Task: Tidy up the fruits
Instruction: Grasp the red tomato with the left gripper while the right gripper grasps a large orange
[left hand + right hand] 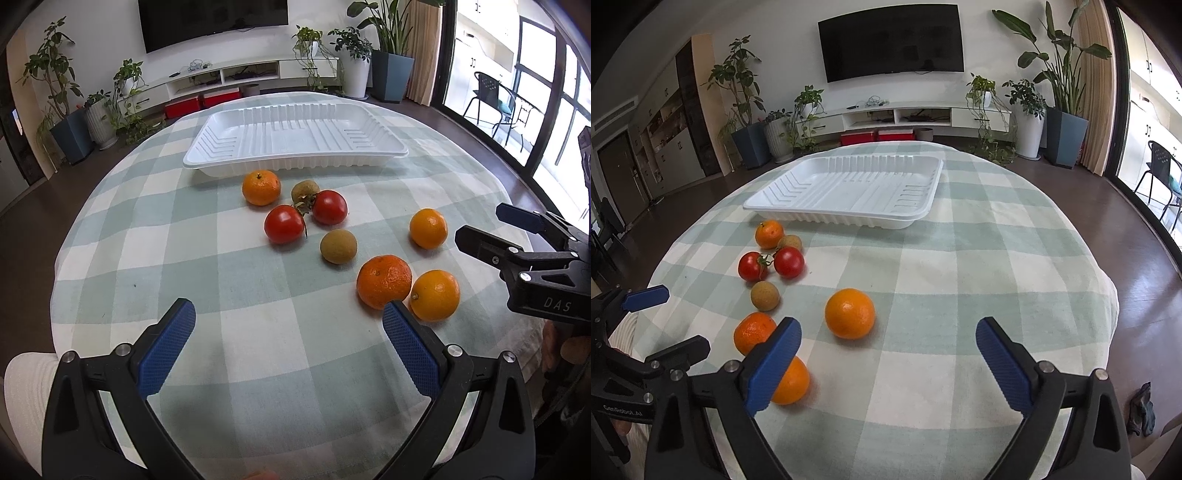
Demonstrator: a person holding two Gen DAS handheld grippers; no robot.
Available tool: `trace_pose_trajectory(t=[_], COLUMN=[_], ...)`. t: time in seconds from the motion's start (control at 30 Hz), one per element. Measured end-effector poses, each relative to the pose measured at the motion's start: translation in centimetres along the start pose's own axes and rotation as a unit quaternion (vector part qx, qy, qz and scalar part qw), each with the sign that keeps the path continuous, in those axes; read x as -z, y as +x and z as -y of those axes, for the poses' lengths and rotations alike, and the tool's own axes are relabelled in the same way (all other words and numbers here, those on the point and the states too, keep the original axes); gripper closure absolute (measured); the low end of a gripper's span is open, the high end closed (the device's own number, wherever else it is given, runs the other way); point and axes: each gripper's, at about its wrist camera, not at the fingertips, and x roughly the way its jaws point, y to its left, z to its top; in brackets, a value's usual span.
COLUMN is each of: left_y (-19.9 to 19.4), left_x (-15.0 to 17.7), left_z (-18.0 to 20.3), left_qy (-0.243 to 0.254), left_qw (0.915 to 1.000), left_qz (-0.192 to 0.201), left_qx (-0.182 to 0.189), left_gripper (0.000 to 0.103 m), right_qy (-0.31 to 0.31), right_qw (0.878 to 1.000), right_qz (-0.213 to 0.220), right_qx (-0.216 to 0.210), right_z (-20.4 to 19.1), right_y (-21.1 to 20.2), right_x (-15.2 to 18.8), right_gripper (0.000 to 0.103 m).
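A white plastic tray (pixel 295 164) (pixel 831 218) lies empty at the far side of the checked tablecloth. In front of it are several oranges, among them one (pixel 260 187) by the tray and one (pixel 850 313) just ahead of my right gripper. Two red tomatoes (pixel 283 224) (pixel 789 262) and two small brown fruits (pixel 338 246) (pixel 765 295) lie between them. My left gripper (pixel 288 310) (pixel 683 317) hovers open over bare cloth, its right finger beside a dark orange (pixel 384 281). My right gripper (pixel 888 328) (pixel 480 223) is open, nothing between its pads.
The round table's edge (pixel 1100 280) drops off to dark wood floor on all sides. An orange (pixel 792 382) lies partly hidden behind my right gripper's left finger. Potted plants and a TV cabinet stand far behind.
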Motion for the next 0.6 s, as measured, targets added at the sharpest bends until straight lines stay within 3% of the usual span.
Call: trace_pose_trajectory(t=[0.6], left_y=[4.2], left_x=[-4.8], left_z=[-3.2], left_qy=[-0.057], left_qw=[0.9977], left_qz=[-0.018], left_qx=[0.033], left_gripper=[0.003], right_qy=[-0.010], right_qw=[0.999], right_qz=[-0.031], right_qx=[-0.003], right_z=[-0.3], right_y=[2.1], right_x=[-0.8], right_gripper=[0.019])
